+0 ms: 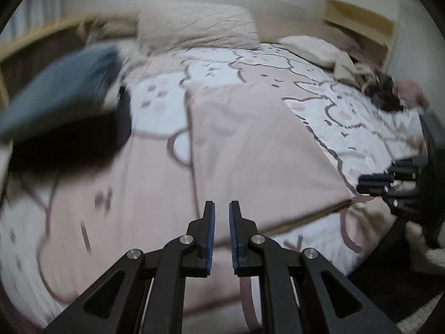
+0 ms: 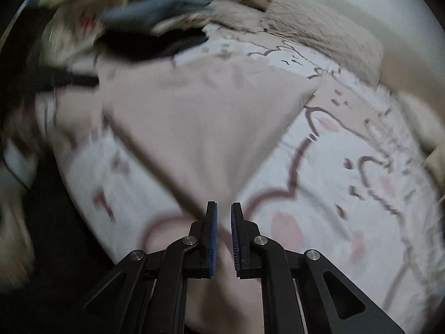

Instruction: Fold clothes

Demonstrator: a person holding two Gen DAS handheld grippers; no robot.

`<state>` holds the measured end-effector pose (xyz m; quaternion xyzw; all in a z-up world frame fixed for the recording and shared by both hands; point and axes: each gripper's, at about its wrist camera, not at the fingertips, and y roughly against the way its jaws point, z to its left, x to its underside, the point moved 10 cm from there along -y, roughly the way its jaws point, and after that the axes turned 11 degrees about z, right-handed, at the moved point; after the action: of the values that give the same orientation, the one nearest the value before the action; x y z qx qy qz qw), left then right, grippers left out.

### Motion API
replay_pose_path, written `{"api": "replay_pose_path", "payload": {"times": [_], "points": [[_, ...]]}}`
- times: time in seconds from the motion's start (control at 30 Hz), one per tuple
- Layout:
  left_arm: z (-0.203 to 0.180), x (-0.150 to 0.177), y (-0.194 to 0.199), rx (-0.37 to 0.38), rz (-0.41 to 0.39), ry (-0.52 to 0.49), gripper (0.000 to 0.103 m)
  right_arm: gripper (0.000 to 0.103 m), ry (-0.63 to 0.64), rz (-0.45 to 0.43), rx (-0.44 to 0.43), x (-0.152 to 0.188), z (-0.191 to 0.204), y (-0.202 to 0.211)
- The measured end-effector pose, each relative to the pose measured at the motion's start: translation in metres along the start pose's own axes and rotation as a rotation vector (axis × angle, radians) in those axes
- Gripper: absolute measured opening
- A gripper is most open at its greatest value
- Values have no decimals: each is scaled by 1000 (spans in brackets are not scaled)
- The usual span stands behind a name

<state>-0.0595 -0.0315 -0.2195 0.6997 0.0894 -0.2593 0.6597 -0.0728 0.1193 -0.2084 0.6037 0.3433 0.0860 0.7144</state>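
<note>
Both claws are nearly closed: left claw (image 1: 222,214) on nothing, right claw (image 2: 224,215) pinching the beige garment (image 2: 194,128).

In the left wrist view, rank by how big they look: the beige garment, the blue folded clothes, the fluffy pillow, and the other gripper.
1. Beige garment, largest.
2 and 3. Blue folded clothes and fluffy pillow look alike; the clothes are nearer and blurred, so unsure.
4. Right gripper, smallest, cut off at the edge.
</note>
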Motion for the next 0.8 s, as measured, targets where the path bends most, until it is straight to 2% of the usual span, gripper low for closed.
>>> {"api": "replay_pose_path", "payload": {"times": [0.07, 0.2, 0.3, 0.43, 0.57, 0.67, 0.73, 0.8], "points": [[-6, -9, -16, -21, 7, -57, 10, 10, -39, 11, -63, -19, 4, -14], [-11, 17, -67, -111, 138, -221, 10, 10, -64, 79, -108, -11, 9, -45], [-15, 35, -70, -174, 94, -328, 10, 10, -109, 80, -158, 5, 3, -41], [-16, 40, -68, -216, 95, -400, 10, 10, -172, 105, -237, 14, -9, -30], [-16, 40, -70, -229, 86, -405, 10, 10, -242, 63, -276, -23, -32, -22], [-18, 39, -70, -246, 69, -408, 10, 10, -327, 69, -371, -61, -48, -37], [-18, 39, -70, -251, 61, -403, 10, 10, -375, 107, -449, -87, -59, -58], [-17, 39, -69, -250, 57, -399, 10, 10, -438, 153, -477, -103, -79, -81]]}}
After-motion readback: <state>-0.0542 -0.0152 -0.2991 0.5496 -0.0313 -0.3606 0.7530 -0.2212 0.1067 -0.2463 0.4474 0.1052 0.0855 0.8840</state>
